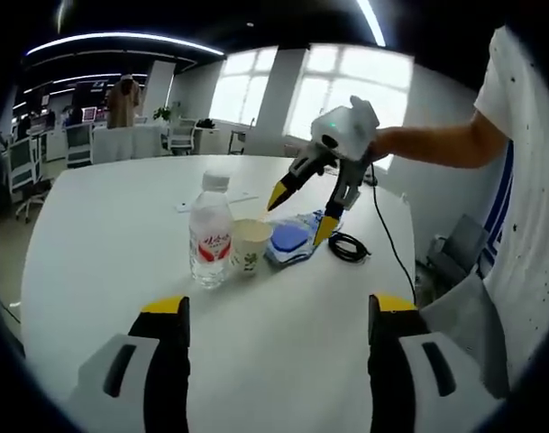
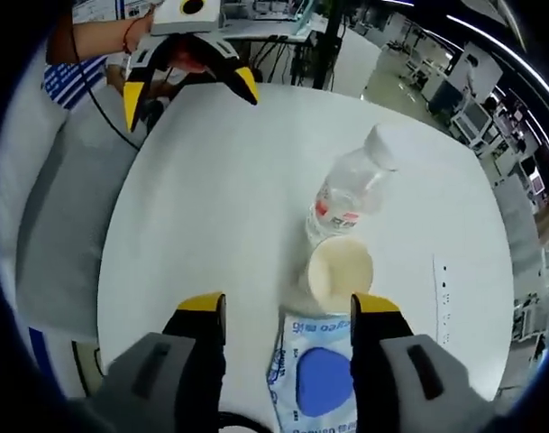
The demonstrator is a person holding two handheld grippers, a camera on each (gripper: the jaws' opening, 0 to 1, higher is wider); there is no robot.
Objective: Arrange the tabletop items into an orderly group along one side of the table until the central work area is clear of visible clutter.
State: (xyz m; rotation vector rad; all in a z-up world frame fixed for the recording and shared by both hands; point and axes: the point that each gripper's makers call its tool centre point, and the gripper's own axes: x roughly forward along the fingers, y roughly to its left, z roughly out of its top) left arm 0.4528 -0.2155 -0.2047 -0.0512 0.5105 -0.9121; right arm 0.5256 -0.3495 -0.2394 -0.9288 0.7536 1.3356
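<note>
A clear water bottle (image 1: 211, 234) with a red label stands upright on the round white table (image 1: 121, 262). Right of it a paper cup (image 1: 251, 245) touches it, and a blue packet (image 1: 292, 241) lies flat beyond the cup. My right gripper (image 1: 303, 212) hangs open just over the packet, one yellow tip near its edge. In the right gripper view, the packet (image 2: 321, 379) lies between my open right gripper's (image 2: 288, 311) jaws, with the cup (image 2: 339, 271) and bottle (image 2: 351, 194) ahead. My left gripper (image 1: 279, 307) is open and holds nothing, well short of the bottle; it appears across the table (image 2: 189, 97).
A coiled black cable (image 1: 349, 246) lies right of the packet and runs off the table edge. A flat paper sheet (image 1: 211, 200) rests behind the bottle. A grey chair (image 2: 58, 207) stands at the table's rim beside a person in a white shirt (image 1: 526, 198).
</note>
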